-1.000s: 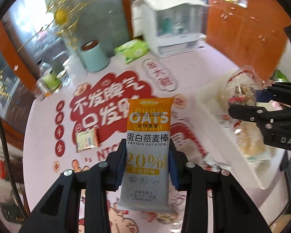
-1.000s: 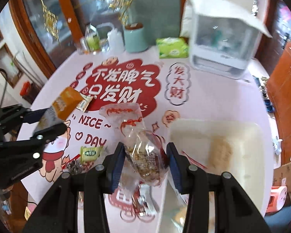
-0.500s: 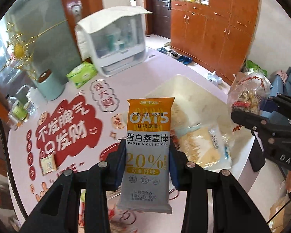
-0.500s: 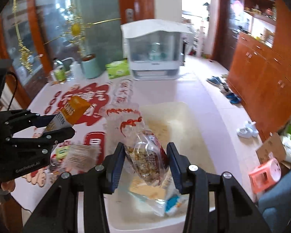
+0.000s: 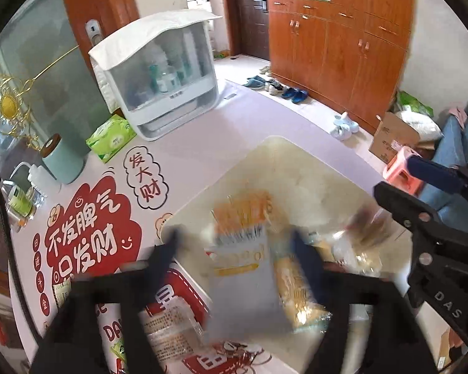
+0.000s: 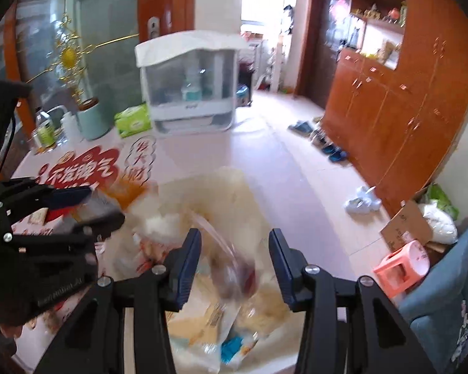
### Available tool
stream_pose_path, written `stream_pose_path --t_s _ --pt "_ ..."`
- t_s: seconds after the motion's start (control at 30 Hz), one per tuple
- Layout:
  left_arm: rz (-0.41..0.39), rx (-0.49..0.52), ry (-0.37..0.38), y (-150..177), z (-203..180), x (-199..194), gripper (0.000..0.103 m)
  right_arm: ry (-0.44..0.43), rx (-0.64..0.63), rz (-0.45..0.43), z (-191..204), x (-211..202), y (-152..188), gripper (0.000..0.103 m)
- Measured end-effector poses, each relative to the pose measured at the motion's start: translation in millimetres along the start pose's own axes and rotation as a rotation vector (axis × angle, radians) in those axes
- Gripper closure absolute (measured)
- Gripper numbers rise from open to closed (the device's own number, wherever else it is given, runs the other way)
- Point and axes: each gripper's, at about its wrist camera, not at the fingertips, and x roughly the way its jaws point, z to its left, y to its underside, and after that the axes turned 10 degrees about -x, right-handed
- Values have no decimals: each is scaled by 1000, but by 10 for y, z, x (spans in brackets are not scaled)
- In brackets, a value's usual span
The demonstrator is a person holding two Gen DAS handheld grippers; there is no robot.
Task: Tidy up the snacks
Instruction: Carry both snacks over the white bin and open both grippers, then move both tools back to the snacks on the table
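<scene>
The orange and grey oat bar [image 5: 241, 258] is a blur between the spread fingers of my left gripper [image 5: 235, 257], loose over the white tray [image 5: 321, 168]. My right gripper [image 6: 234, 260] is open; the clear bag of snacks [image 6: 231, 268] is a blur between its fingers, dropping into the tray [image 6: 234, 184]. Several packets lie in the tray, among them a yellow cracker pack [image 5: 296, 293]. The right gripper shows at the right of the left wrist view [image 5: 421, 205], open. The left gripper shows at the left of the right wrist view [image 6: 87, 205].
A white and clear cabinet [image 5: 162, 74] stands at the table's far side, with a green tissue pack [image 5: 110, 134] and a teal canister [image 5: 62, 162] to its left. Loose snack packets [image 5: 168, 327] lie on the red-printed mat near the tray. The table edge runs beside the tray.
Both grippers have opened over the tray. The oat bar has left the left gripper's grip and the clear snack bag has left the right one; both blur as they fall.
</scene>
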Motion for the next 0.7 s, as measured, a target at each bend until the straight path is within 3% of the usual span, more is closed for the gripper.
stream_pose_path --t_s 0.03,0.2,0.33,0.7 --pt "-17 -15 -16 -15 29 4 5 8 7 -3 -5 9 -22 54" --pt "8 -61 -24 -1 260 47 4 -24 31 -32 -35 -43 -75 47" --pt "7 -61 -75 102 478 -5 4 -6 -9 -44 75 -122 -73 46" --pt "-11 -96 -241 555 1358 -491 4 -67 -117 -93 551 -416 -6 46"
